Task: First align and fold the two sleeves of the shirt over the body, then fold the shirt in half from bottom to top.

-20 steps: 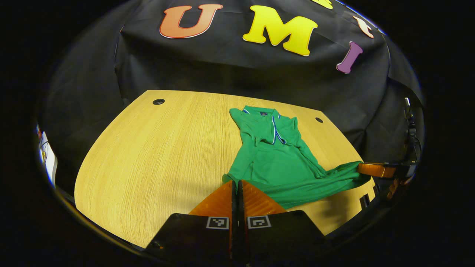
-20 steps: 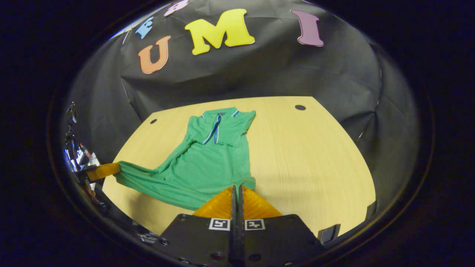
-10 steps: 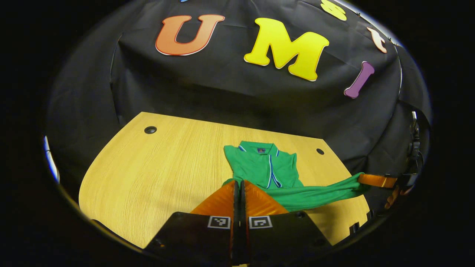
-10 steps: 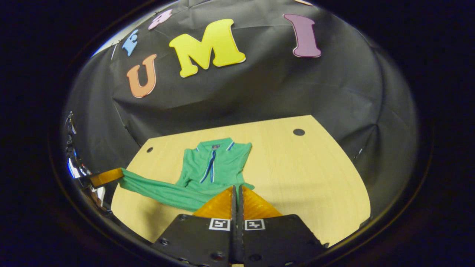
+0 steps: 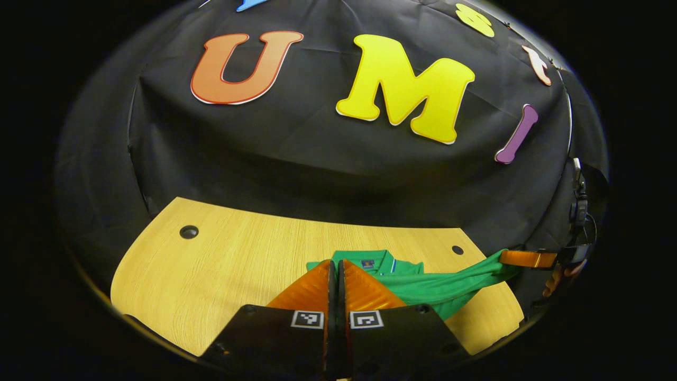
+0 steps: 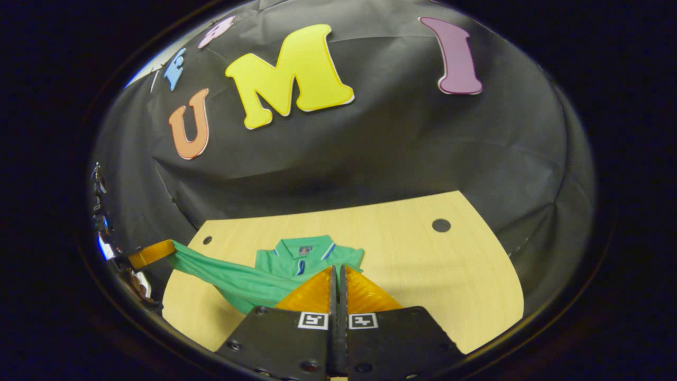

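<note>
A green polo shirt (image 5: 439, 288) lies on the wooden table (image 5: 238, 259), its collar (image 5: 370, 261) at the far side. My left gripper (image 5: 334, 263) is shut on one bottom corner of the shirt. In the left gripper view my right gripper (image 5: 506, 257) holds the other corner, and the hem hangs stretched between the two above the shirt body. In the right gripper view my right gripper (image 6: 337, 268) is shut on the shirt (image 6: 248, 280), just before the collar (image 6: 302, 248). My left gripper (image 6: 166, 247) shows at the left there.
The table has a round cable hole at each far corner (image 5: 189, 232) (image 5: 457, 250) (image 6: 441, 225). The black cloth wall (image 5: 317, 159) rises right behind the table's far edge. A hand (image 5: 560, 275) holds my right gripper at the right edge.
Both grippers have carried the shirt's bottom hem up and forward toward the collar. The lower body of the shirt has come off the table and now hides most of the upper part.
</note>
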